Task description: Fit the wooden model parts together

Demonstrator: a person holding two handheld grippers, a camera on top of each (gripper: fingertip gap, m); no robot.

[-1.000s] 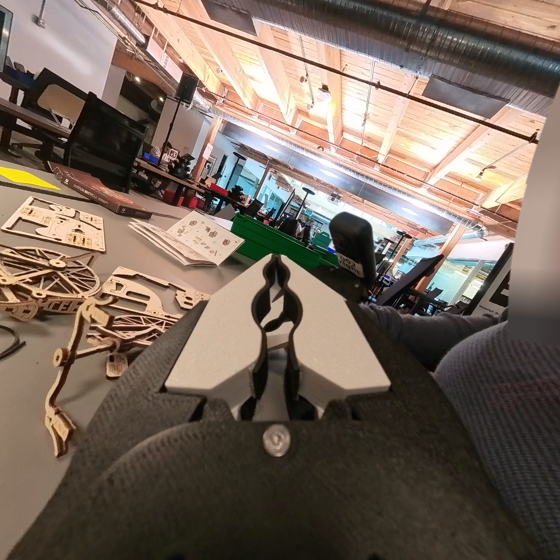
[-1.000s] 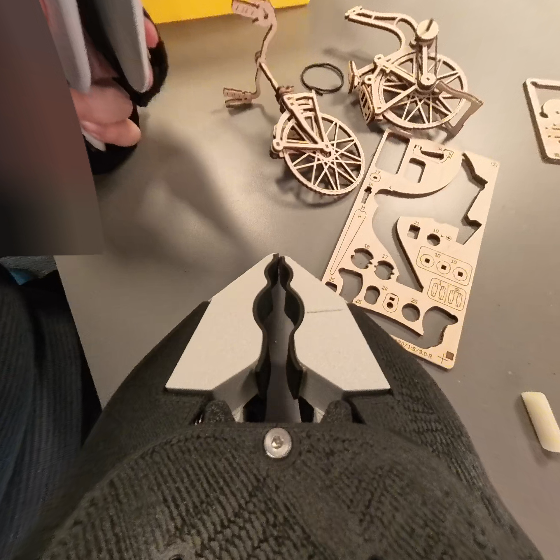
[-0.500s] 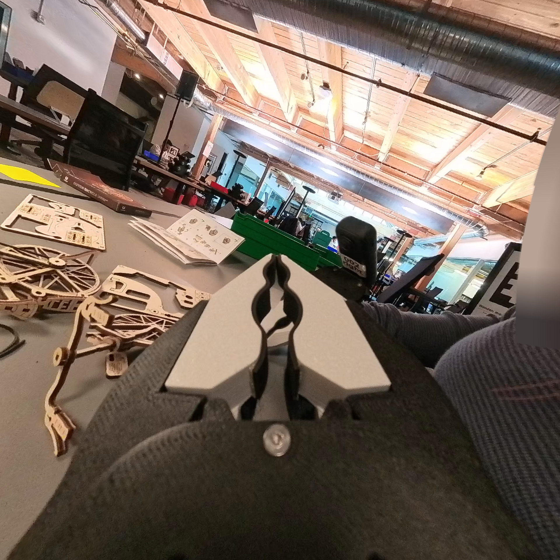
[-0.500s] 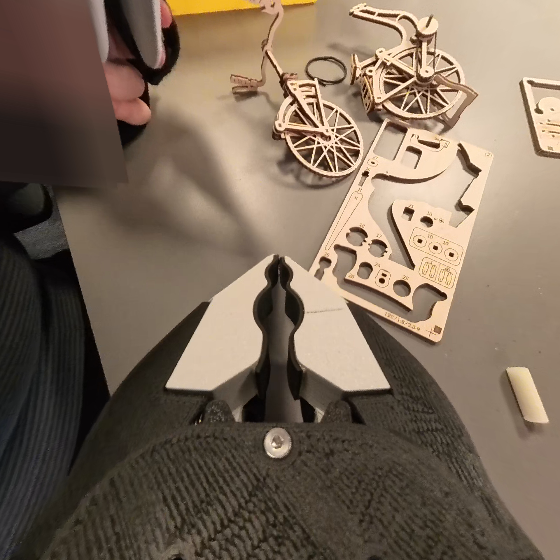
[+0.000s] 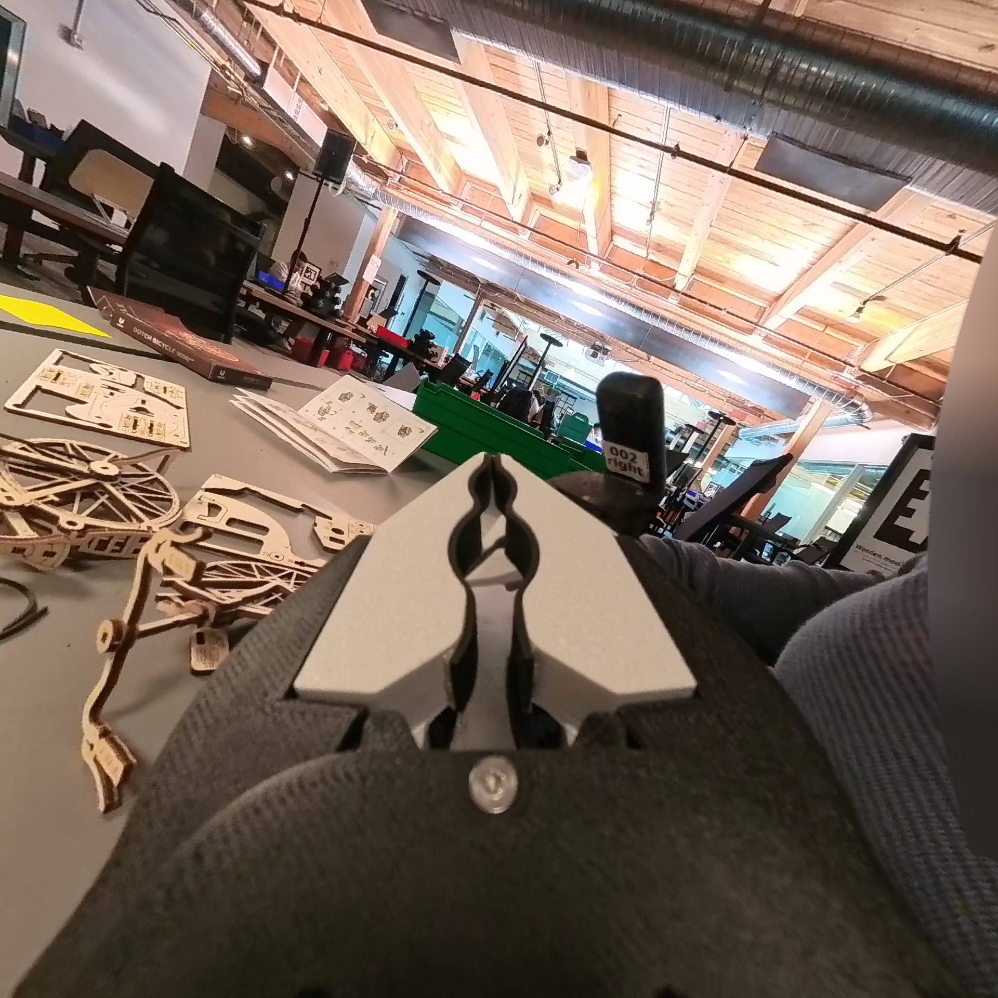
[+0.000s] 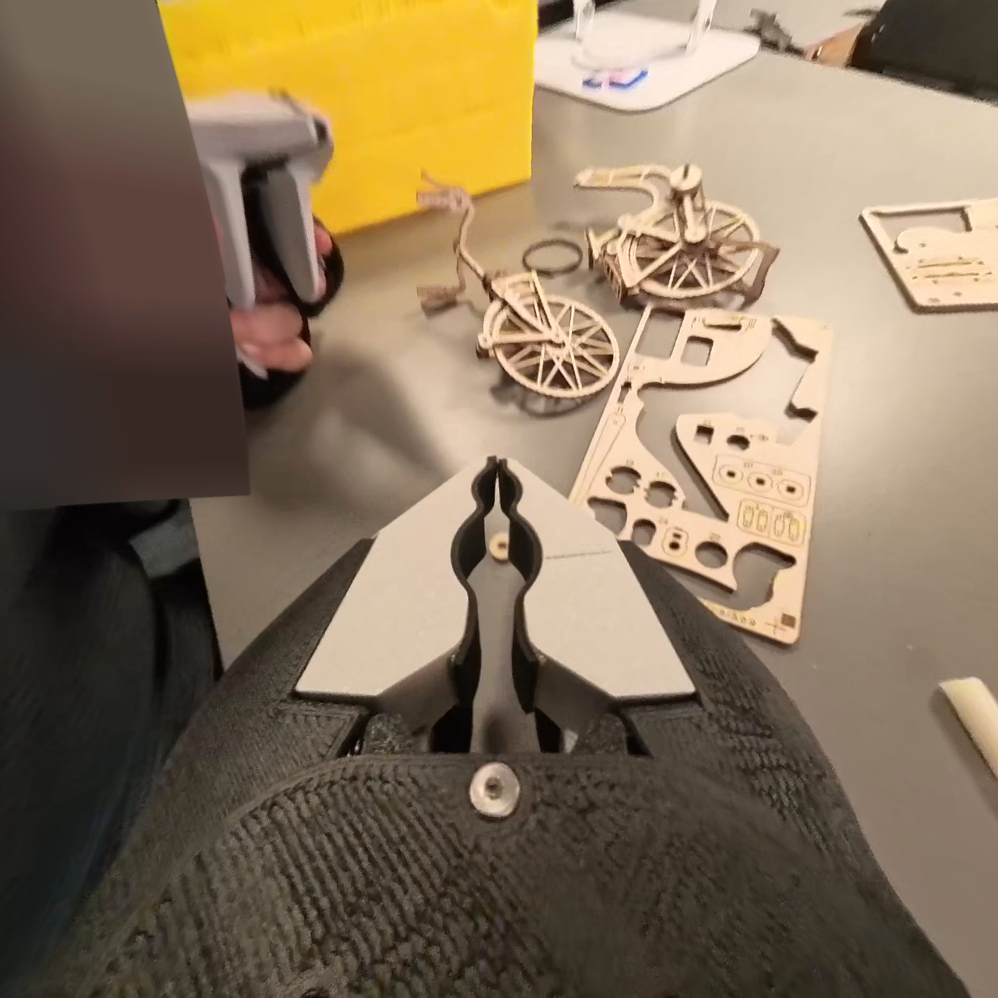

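**Both tongs clenched, empty, above the desk**

The right tongs [image 6: 496, 465] and left tongs [image 5: 491, 460] grasp nothing. Two wooden bicycle halves [image 6: 545, 345] lie apart on the grey desk [image 6: 378, 421], beside a punched part sheet [image 6: 718, 475].

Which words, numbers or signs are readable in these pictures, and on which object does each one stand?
I do not copy writing; these things bear it:
Flat dark-brown cardboard box: printed words.
White sticker on the black handle: short print.
Black-and-white sign board: letters.
Pale wooden parts sheet: small engraved numbers.
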